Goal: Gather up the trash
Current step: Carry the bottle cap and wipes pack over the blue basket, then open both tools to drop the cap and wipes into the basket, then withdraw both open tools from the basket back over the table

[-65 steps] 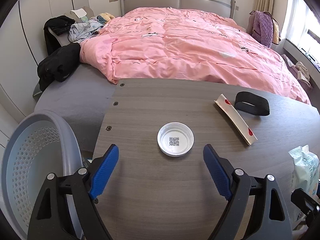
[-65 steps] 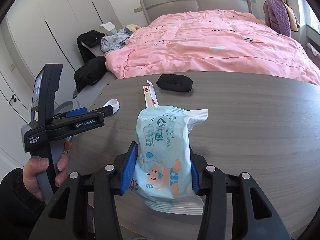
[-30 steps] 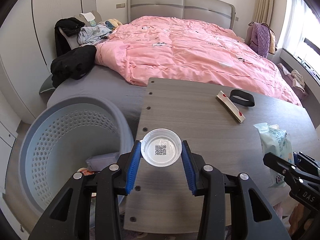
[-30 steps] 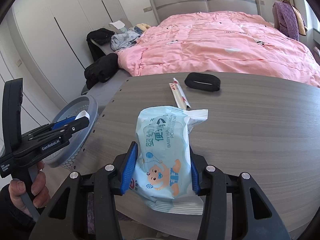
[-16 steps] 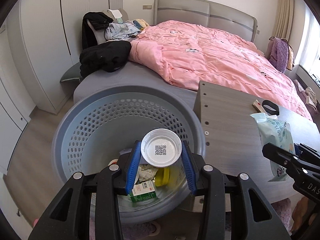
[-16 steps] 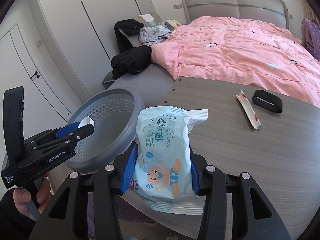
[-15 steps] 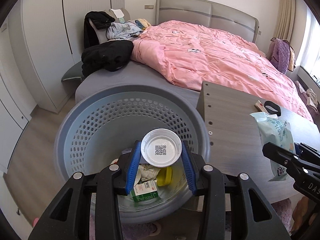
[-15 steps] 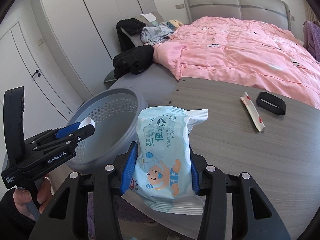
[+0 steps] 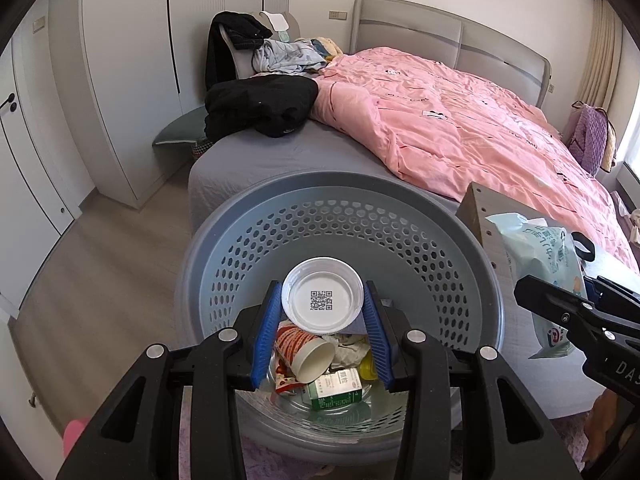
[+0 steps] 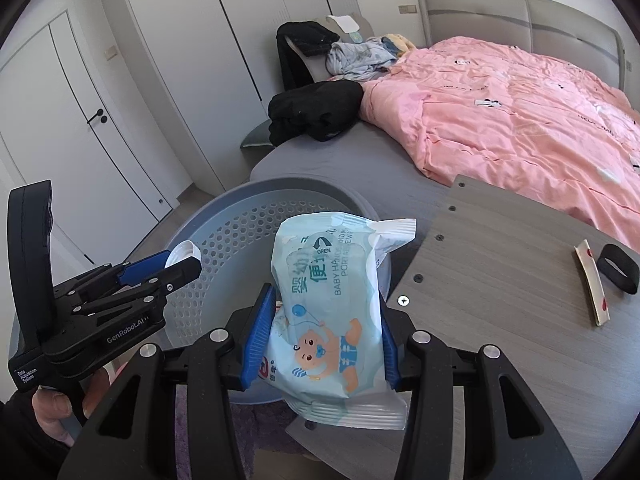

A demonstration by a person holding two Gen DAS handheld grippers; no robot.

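We find the left hand-held gripper (image 9: 323,312) pinching a white lid (image 9: 322,298) directly above the grey basket (image 9: 224,240); the right hand-held gripper (image 10: 320,336) clamps a wipes pack (image 10: 332,300) over the basket's rim, the tabletop (image 10: 500,280) to its right.

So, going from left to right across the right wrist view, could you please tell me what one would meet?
Black left tool holding a white round plastic lid → grey perforated plastic basket → pale blue wet-wipes pack in the right tool → grey wood-grain table → white paper sleeve with red marks → black band.
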